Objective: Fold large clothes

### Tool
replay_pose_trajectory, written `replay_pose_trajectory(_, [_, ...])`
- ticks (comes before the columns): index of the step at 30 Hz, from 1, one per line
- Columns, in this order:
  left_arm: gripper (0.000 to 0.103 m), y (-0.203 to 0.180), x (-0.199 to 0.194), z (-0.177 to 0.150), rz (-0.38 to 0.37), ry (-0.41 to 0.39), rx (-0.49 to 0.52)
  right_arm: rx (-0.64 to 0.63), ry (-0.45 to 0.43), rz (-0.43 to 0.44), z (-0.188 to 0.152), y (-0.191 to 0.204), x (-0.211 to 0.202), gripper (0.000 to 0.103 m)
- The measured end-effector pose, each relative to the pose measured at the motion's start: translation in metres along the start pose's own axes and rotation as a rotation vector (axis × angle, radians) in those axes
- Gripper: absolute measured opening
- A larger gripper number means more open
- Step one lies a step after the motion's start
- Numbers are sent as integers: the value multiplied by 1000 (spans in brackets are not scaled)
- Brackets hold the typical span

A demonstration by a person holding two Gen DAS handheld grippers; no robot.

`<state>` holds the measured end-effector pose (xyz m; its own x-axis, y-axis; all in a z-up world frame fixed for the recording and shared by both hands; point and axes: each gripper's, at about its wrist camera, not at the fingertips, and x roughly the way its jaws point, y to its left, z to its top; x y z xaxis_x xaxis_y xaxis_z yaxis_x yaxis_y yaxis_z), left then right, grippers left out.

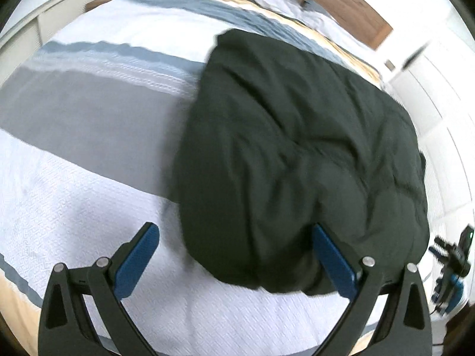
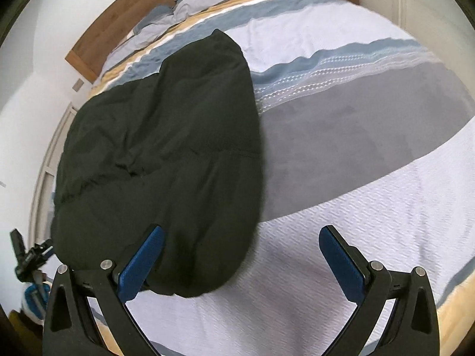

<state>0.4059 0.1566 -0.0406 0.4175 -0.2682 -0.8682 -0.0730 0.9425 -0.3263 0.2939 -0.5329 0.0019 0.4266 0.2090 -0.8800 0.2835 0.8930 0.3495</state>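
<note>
While both views are motion-blurred, the layout reads clearly enough. Dark green garment (image 1: 297,154) lies bunched and wrinkled on the bed (image 1: 89,207), folded over into a long rounded shape that runs from near the foot edge up toward the pillows (image 2: 184,9). Fabric looks padded or thick; type of clothing cannot be told.

Left tool (image 1: 237,255): jaws spread wide, nothing between the blue pads. Its right pad (image 1: 332,261) sits at the near edge of the garment, overlapping it in view; whether it touches cannot be told. Left pad is over bare white bedspread.

Right tool (image 2: 242,255): jaws likewise spread wide, holding nothing. Its left pad (image 2: 142,264) overlaps the garment's near end; right pad is over bedspread, well clear of the cloth.

Bedspread is white textured weave with grey, blue and yellow bands. Wooden headboard (image 2: 98,44) at the far end. Each wrist view catches the other tool as a small dark shape at the frame edge.
</note>
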Motion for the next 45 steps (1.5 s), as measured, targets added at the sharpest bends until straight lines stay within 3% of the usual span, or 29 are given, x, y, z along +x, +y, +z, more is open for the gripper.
replay_pose_trajectory(5, [103,35,-1,24,-70,-30,-115,-4,2,24,15,4,10,102])
replay_pose_trajectory(8, [103,46,11,39,-144,-1,-153,-8,9,39,28,6,20,102])
replay_pose_trajectory(12, [103,44,34,47,-249,51,-146,-20,18,85,54,11,40,102])
replay_pose_trajectory(18, [103,39,70,61,-338,116,-151,11,54,174,81,11,74,102])
replay_pose_trajectory(27, [103,33,110,91,-433,158,-144,71,175,307,87,0,125,102])
replay_pose_trajectory(33, [103,30,136,88,-518,212,-146,87,263,443,84,5,165,102])
replay_pose_trajectory(45, [103,28,164,81,-618,247,-225,44,281,572,88,17,189,102])
